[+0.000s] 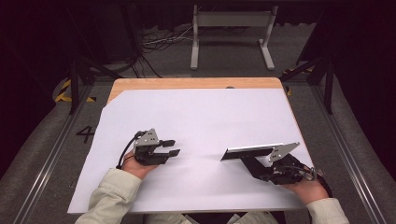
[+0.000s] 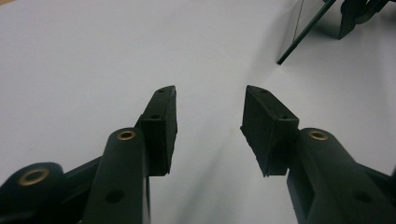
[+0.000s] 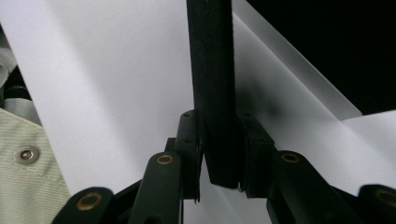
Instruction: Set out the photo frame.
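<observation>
A thin dark panel (image 1: 250, 152) with a pale top edge stands on its edge on the white sheet (image 1: 201, 116), right of centre. A black bar (image 3: 210, 70) runs from it back to my right gripper (image 1: 261, 171). In the right gripper view that gripper (image 3: 218, 116) has the bar between its pads, which lie against both sides of it. My left gripper (image 1: 173, 146) rests on the sheet at the left, pointing right, open with nothing between its fingers (image 2: 211, 93). The panel's edge (image 2: 306, 30) shows far off in the left gripper view.
The sheet covers most of a wooden table (image 1: 187, 83), whose bare far edge shows. Beyond it on the floor stand a white metal frame (image 1: 231, 28) and loose cables (image 1: 154, 44). A person's pale sleeve (image 3: 23, 177) shows near the right gripper.
</observation>
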